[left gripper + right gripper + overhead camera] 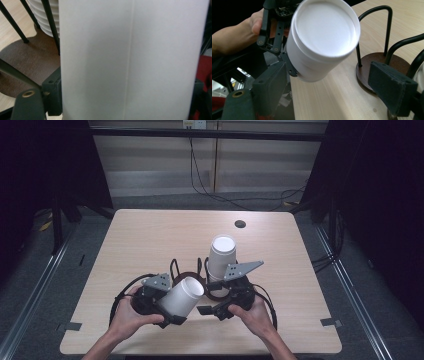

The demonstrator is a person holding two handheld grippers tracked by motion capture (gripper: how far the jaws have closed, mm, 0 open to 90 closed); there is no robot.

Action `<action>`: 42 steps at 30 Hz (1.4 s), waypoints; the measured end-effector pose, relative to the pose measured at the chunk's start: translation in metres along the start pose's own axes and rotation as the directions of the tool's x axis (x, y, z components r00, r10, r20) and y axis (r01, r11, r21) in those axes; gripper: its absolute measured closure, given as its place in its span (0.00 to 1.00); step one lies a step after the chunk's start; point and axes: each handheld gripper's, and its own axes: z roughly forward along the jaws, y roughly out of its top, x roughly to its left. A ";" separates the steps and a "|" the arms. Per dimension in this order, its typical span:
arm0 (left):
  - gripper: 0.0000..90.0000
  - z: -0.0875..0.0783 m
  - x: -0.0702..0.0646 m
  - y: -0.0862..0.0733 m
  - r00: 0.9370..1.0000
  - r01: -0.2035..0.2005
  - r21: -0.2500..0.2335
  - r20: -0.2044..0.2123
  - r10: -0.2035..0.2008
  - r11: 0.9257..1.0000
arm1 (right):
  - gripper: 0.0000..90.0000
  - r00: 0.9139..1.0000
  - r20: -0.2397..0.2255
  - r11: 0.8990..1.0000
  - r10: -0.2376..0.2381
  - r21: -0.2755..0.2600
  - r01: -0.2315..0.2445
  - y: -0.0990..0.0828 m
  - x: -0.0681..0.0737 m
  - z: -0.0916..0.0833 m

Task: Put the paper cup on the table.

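White paper, thin-walled: the cup [181, 296] lies tilted in the left gripper [170, 312], its closed base pointing to 1 o'clock toward the rack [192, 279]. The jaws clamp its sidewall. The right gripper [332, 95] stands wide and empty, just beside the rack's brown base. A stack [221, 257] of cups already sits base up on the rack at 1 o'clock from the held cup. Judging from this, the step is to bring the cup to the rack. Doing it well likely calls for a light squeeze so the wall does not crumple, turning the cup upright before lowering, and the right gripper steadying the wire posts [387, 30] if they shift.
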 end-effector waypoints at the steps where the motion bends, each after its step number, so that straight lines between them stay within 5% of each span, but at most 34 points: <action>1: 0.20 0.000 0.000 0.000 1.000 0.000 0.000 0.000 0.000 1.000 | 0.18 1.000 0.001 1.000 0.001 0.003 -0.001 0.000 0.000 0.000; 12: 0.20 0.001 -0.001 0.000 1.000 -0.011 0.084 -0.018 0.013 0.996 | 0.17 1.000 0.026 0.999 0.013 0.036 -0.014 -0.004 -0.004 0.002; 17: 0.20 0.000 -0.004 0.004 0.998 -0.021 0.130 -0.050 0.027 0.991 | 0.17 1.000 0.020 0.996 -0.004 0.094 0.002 -0.003 0.001 0.000; 26: 0.20 -0.010 -0.004 0.014 0.997 -0.053 0.187 -0.045 0.063 0.981 | 0.17 0.999 0.029 0.985 -0.015 0.175 0.009 -0.006 0.000 -0.003; 35: 0.20 0.004 -0.003 0.020 0.996 -0.066 0.306 -0.031 0.079 0.950 | 0.17 0.999 -0.004 0.966 -0.034 0.258 0.034 -0.004 -0.001 -0.002; 37: 0.20 0.009 -0.003 0.022 0.995 -0.085 0.344 -0.024 0.099 0.935 | 0.18 0.999 -0.016 0.959 -0.043 0.280 0.046 -0.002 -0.002 0.001; 39: 0.20 0.010 -0.004 0.023 0.995 -0.082 0.345 -0.028 0.098 0.935 | 0.20 0.999 -0.021 0.954 -0.047 0.294 0.051 0.000 -0.004 0.003; 42: 0.20 0.012 -0.005 0.027 0.993 -0.107 0.373 -0.008 0.119 0.922 | 0.20 0.997 -0.052 0.946 -0.050 0.319 0.064 0.003 -0.004 0.008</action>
